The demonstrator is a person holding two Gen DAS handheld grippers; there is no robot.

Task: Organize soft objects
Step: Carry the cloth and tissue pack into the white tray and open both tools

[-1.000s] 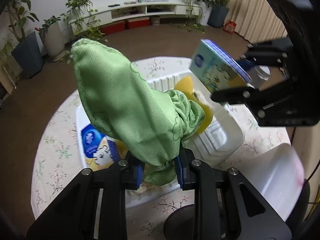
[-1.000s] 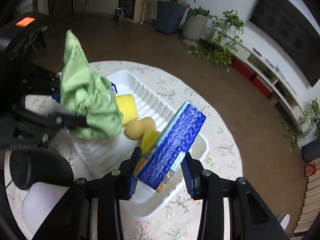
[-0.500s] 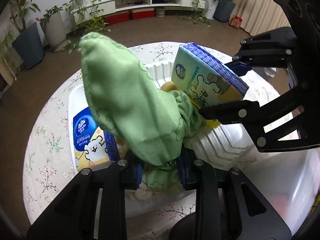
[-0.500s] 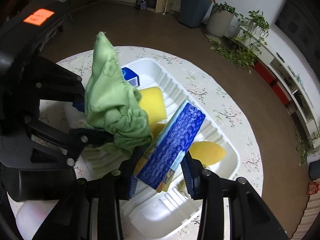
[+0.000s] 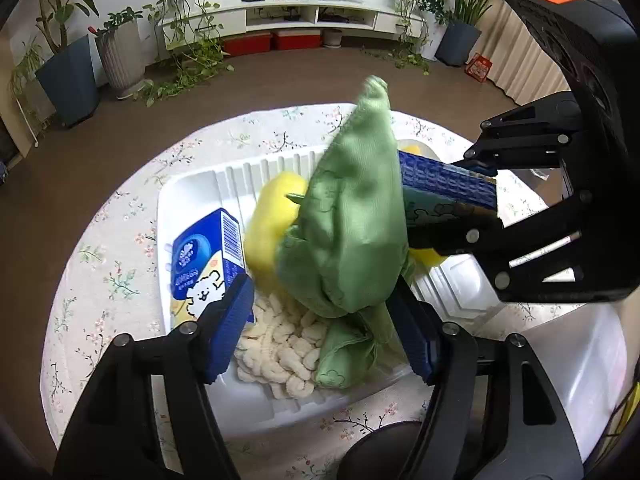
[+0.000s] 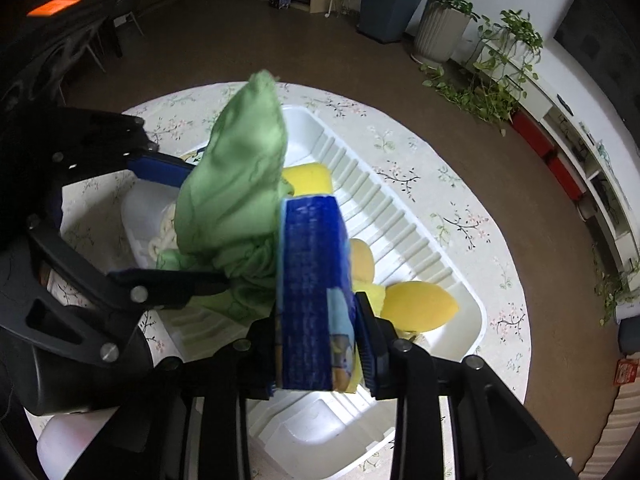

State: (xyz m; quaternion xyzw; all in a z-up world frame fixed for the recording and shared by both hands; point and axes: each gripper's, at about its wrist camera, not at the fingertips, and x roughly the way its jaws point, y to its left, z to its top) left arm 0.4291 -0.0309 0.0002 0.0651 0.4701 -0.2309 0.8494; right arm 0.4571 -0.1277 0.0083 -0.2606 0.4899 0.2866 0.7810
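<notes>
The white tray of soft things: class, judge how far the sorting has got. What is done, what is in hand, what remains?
Done: one tissue pack, yellow sponges and a cream cloth lie in the white tray. In hand: the right gripper clamps a second tissue pack; the open left gripper flanks the green cloth. Left: setting that pack down.

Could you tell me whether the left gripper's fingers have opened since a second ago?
Yes: the left gripper has opened, its fingers apart beside the green cloth.

Two tissue packs (image 5: 208, 264) (image 6: 312, 300), one green cloth (image 5: 356, 216) — three yellow sponges (image 5: 268, 228) (image 6: 416, 304) (image 6: 360, 258).
</notes>
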